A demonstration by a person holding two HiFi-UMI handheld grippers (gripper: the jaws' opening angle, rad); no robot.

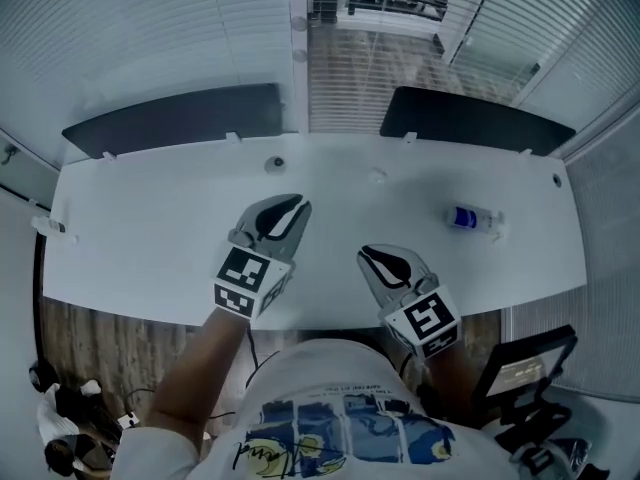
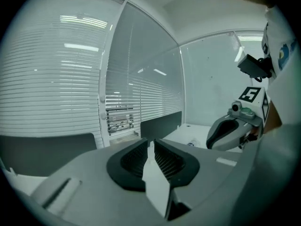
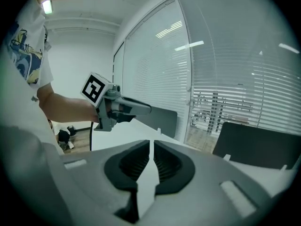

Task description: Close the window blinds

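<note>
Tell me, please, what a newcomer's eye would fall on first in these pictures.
First come the two hand-held grippers with marker cubes, the left gripper and the right gripper, side by side over the near edge of the white desk, with nothing between their jaws. Behind the desk hang blinds, and the slats of the middle panel stand open enough to see through. A small bottle lies alone at the desk's right.

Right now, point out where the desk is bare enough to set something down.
Widest bare patch: the left part of the desk, between the left dark panel and the left gripper. Another strip lies between the right gripper and the bottle. The near middle is crowded by both grippers.
</note>
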